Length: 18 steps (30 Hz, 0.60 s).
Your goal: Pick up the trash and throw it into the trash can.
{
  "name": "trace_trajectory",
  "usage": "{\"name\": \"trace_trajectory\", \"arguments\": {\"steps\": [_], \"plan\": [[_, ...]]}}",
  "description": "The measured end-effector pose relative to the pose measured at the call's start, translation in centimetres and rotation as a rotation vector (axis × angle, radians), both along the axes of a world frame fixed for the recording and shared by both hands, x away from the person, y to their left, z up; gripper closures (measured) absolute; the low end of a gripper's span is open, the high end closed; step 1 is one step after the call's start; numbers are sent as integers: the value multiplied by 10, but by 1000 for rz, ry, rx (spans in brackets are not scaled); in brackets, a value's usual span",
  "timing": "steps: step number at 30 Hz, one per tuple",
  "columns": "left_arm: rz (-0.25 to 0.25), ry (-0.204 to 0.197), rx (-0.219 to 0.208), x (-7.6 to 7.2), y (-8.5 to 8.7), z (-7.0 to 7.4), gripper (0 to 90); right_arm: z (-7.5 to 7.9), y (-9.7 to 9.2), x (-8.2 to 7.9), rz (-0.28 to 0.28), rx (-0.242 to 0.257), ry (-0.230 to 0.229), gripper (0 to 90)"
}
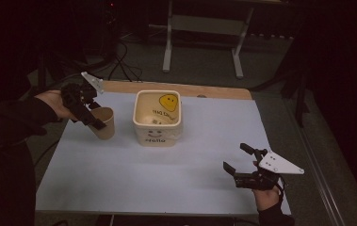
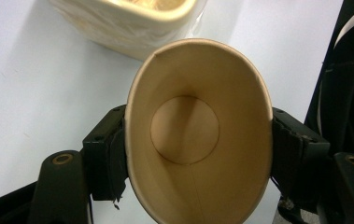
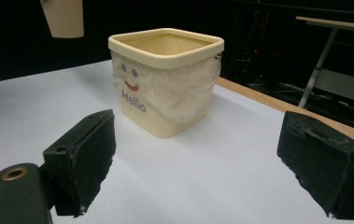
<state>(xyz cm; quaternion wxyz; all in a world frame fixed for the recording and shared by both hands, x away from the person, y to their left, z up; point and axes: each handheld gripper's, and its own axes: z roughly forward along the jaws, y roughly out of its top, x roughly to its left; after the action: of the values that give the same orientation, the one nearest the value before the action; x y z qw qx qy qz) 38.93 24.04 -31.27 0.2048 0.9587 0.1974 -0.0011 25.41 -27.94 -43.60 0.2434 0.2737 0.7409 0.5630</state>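
The left tongs (image 1: 93,117) grip a paper cup (image 1: 104,122) lifted just left of the bin (image 1: 158,117), seemingly not yet dropped in, while the right tongs (image 1: 239,158) wait wide open and empty over the near right bench (image 1: 133,174).

Left gripper (image 1: 87,109) raised in the left hand (image 1: 53,103), jaws clamped on a paper cup's (image 2: 198,135) sides, right gripper (image 1: 242,160) low, jaws spread wide apart, nothing between them
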Motion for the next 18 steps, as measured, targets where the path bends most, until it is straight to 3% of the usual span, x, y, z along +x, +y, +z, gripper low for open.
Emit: {"name": "trace_trajectory", "arguments": {"steps": [3,4,7,18], "plan": [[-5,-2,4,1,-1,3,319,0,0,0,1,0,1,114],[-11,-10,4,4,-5,14,319,0,0,0,1,0,2,114],[-20,-23,1,7,-9,26,320,0,0,0,2,-1,1,114],[-54,-43,-4,22,-30,50,325,-1,0,1,4,0,8,114]]}}
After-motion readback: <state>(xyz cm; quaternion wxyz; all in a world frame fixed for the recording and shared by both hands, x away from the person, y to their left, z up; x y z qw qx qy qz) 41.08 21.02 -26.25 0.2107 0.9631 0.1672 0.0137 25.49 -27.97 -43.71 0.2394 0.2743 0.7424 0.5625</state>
